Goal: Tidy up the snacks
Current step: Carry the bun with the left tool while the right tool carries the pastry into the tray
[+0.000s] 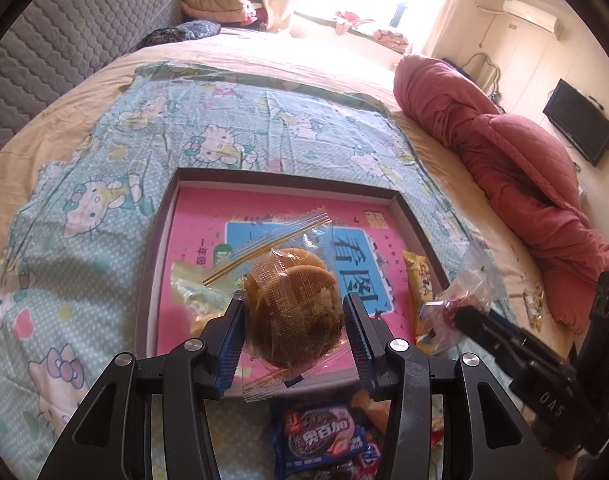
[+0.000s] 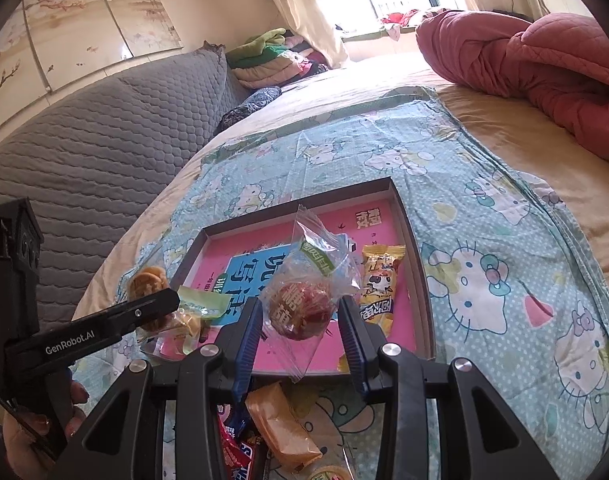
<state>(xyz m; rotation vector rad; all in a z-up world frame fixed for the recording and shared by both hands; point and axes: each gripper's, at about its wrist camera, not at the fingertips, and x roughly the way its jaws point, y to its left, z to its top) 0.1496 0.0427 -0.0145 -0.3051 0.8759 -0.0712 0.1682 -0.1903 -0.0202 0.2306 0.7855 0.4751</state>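
A shallow box tray [image 1: 288, 180] with a pink printed bottom lies on a Hello Kitty cloth [image 1: 84, 240] on the bed. My left gripper [image 1: 294, 304] is shut on a clear packet of round brown cakes [image 1: 296, 304], held over the tray's near part. My right gripper [image 2: 300, 304] is shut on a clear packet with a red round sweet [image 2: 300, 308], above the tray [image 2: 304, 196]. A yellow snack packet [image 1: 418, 280] [image 2: 378, 284] lies in the tray's right side, and a pale green packet [image 2: 208, 304] at its left. Each gripper shows in the other's view: right gripper [image 1: 452, 312], left gripper [image 2: 156, 300].
Loose snacks lie before the tray: a blue biscuit packet [image 1: 320, 440] and an orange packet [image 2: 284, 428]. A red quilt [image 1: 504, 152] is bunched at the right. A grey quilted headboard [image 2: 84, 140] runs along the left. A person's hand [image 2: 36, 432] holds the left gripper's handle.
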